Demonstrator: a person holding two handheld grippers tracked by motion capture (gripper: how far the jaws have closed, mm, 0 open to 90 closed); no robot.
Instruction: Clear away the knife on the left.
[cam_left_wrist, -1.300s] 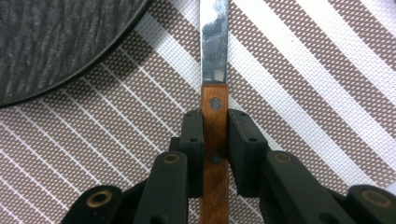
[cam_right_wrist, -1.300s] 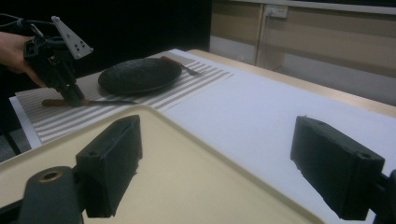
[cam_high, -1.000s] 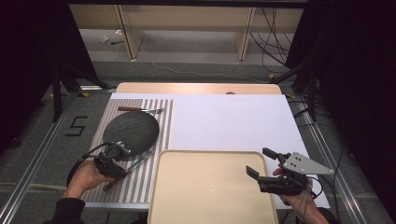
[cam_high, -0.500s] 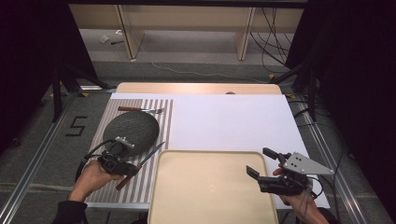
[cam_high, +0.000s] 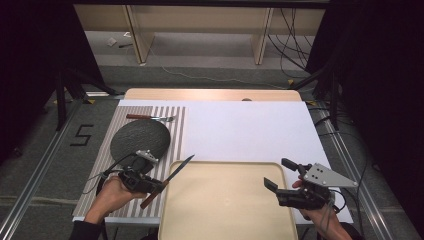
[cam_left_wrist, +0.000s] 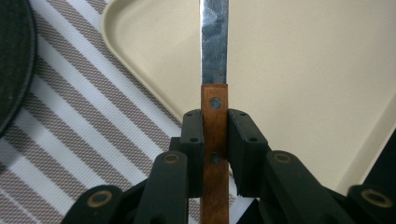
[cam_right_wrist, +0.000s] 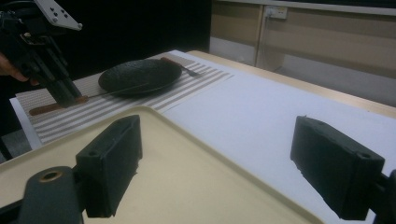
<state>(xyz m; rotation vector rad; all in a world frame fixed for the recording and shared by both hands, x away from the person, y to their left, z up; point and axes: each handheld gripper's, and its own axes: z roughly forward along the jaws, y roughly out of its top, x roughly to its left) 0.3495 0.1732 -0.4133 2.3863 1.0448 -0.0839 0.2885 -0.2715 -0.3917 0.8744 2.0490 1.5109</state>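
At the lower left of the high view, the left tool (cam_high: 150, 184) pinches a steel-bladed knife with a brown wooden handle (cam_high: 169, 173), its tip over the near-left corner of the empty beige plastic tray (cam_high: 225, 200). To do this well, I'd lower the blade flat into the tray, clear of the rim, before releasing. The right tool (cam_high: 284, 176), lower right, is spread wide and empty.

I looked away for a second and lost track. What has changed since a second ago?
The left tool, shut on the knife, has carried it rightward, so the blade now reaches over the tray corner. The right tool stayed open by the tray; the plate and fork have not moved.
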